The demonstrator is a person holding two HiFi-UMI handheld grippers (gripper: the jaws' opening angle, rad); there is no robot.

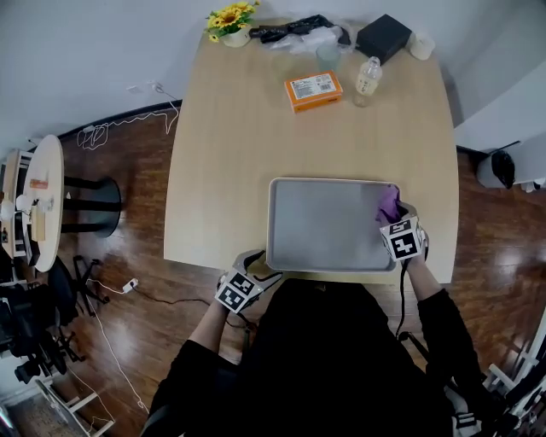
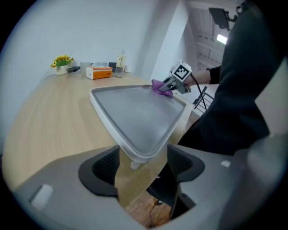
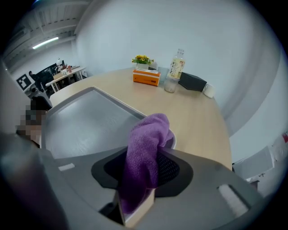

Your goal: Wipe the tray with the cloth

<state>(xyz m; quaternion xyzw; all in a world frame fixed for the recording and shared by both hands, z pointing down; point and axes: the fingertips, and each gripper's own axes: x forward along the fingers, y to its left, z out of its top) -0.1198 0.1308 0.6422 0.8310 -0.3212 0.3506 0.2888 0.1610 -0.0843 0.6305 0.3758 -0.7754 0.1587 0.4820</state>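
A grey metal tray (image 1: 328, 226) lies near the front edge of the wooden table (image 1: 230, 154). My right gripper (image 1: 394, 217) is shut on a purple cloth (image 1: 389, 204), which rests at the tray's far right corner. In the right gripper view the cloth (image 3: 146, 148) bulges up between the pads and hangs over the tray's rim (image 3: 112, 101). My left gripper (image 1: 261, 272) is at the tray's near left corner. In the left gripper view that corner (image 2: 141, 155) fills the gap between the two pads (image 2: 104, 168). The right gripper (image 2: 177, 81) and cloth (image 2: 161, 87) show at the tray's far side.
At the table's far end stand an orange box (image 1: 313, 90), a bottle (image 1: 368, 80), a glass (image 1: 328, 56), a black box (image 1: 383, 37), a white cup (image 1: 421, 45), a pot of yellow flowers (image 1: 231, 20) and dark plastic wrap (image 1: 299, 31). A round side table (image 1: 43, 201) stands on the floor at left.
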